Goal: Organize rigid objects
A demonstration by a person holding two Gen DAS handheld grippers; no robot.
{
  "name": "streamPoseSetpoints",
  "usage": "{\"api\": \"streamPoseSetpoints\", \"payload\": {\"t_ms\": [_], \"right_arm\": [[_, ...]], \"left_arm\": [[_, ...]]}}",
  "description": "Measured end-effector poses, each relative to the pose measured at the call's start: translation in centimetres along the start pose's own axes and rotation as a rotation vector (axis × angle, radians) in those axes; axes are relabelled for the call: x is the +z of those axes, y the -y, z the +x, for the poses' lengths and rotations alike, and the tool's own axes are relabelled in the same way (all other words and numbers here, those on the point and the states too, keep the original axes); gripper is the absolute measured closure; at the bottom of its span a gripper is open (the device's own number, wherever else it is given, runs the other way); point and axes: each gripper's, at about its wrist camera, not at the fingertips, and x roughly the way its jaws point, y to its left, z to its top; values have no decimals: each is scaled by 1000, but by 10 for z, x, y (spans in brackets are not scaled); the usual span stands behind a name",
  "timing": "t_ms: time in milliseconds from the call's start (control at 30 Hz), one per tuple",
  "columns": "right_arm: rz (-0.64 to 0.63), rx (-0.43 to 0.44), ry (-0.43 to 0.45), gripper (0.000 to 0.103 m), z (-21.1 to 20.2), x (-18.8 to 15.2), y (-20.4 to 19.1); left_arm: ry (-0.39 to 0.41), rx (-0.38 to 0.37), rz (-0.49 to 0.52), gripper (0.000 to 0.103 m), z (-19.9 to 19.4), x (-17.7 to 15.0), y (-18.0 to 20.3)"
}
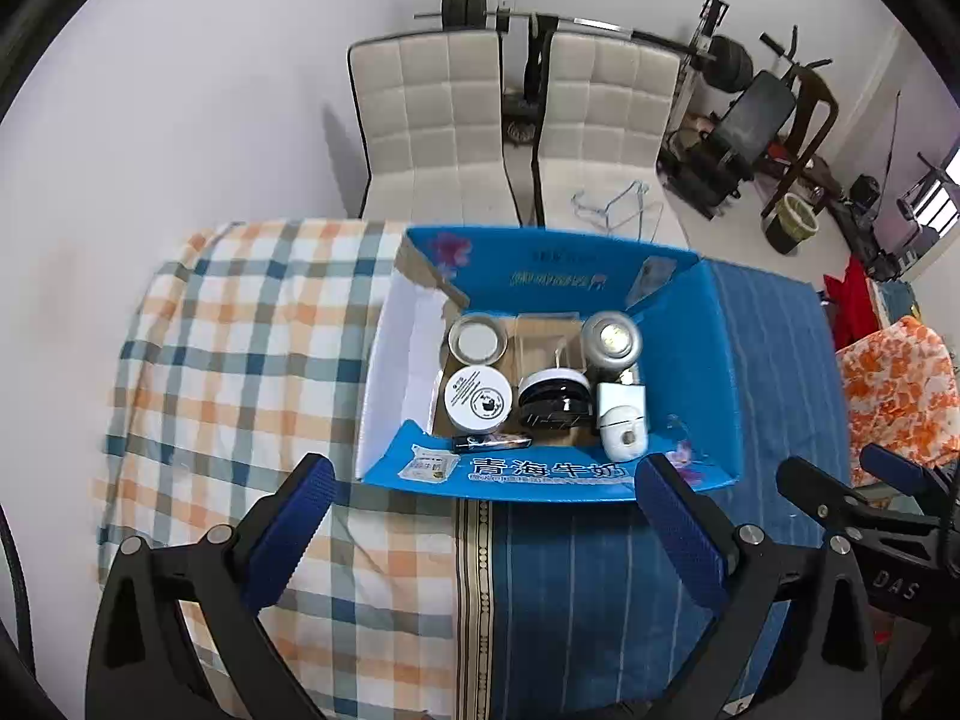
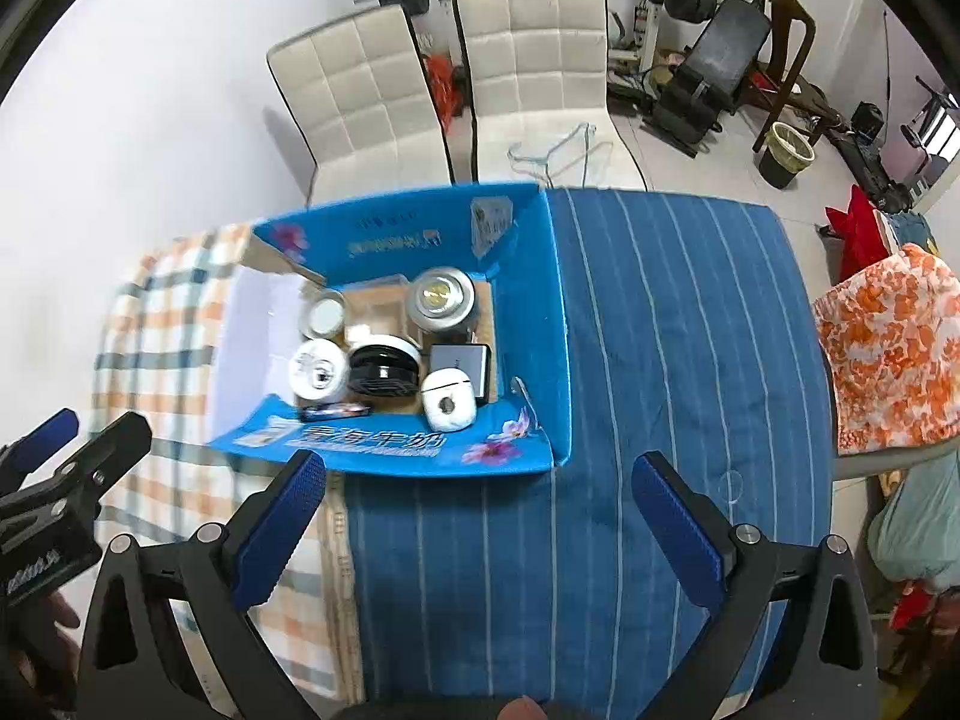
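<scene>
Blue printed cardboard, a shallow open box (image 1: 684, 324) with its flaps folded out, sits on a table where an orange-and-blue checked cloth (image 1: 240, 360) meets a dark blue striped cloth (image 2: 660, 360). All the rigid objects lie inside it: a clear roll of tape (image 1: 477, 339) at the far left, a silver round puck light (image 1: 611, 339) at the far right, a white round tin with a black label (image 1: 477, 401) in front of the tape, a black-and-white round device (image 1: 553, 399) in the middle, a white rounded case (image 1: 624, 432) beside a grey rectangular block (image 2: 462, 360), and a slim dark stick (image 1: 492, 441) against the near wall. The left gripper (image 1: 486, 528) hovers just short of the box, its blue-padded jaws spread wide and holding nothing. The right gripper (image 2: 480, 516) hangs over the striped cloth, likewise spread and empty. Two cream quilted chairs (image 2: 528, 60) stand behind the table.
</scene>
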Motion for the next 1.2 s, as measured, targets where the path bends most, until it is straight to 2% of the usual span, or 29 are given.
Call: {"api": "streamPoseSetpoints", "payload": {"t_ms": [267,533,700,833,1200], "right_arm": [[-30,41,79,0,-82,-24,-4],[-57,61,104,0,-121,-38,-8],[-59,37,117,0,-120,-35,-9],[-58,-17,136,0,-107,-31,-8],[-51,-28,101,0,-83,-25,-5]], "left_arm": [[29,-8,-32,0,-53,-12,-5],[61,2,-17,0,-81,-23,-1],[76,26,-2,0,-83,-23,2],[67,37,-4,0,-76,-23,1],[34,52,-25,0,-59,-28,-2]]}}
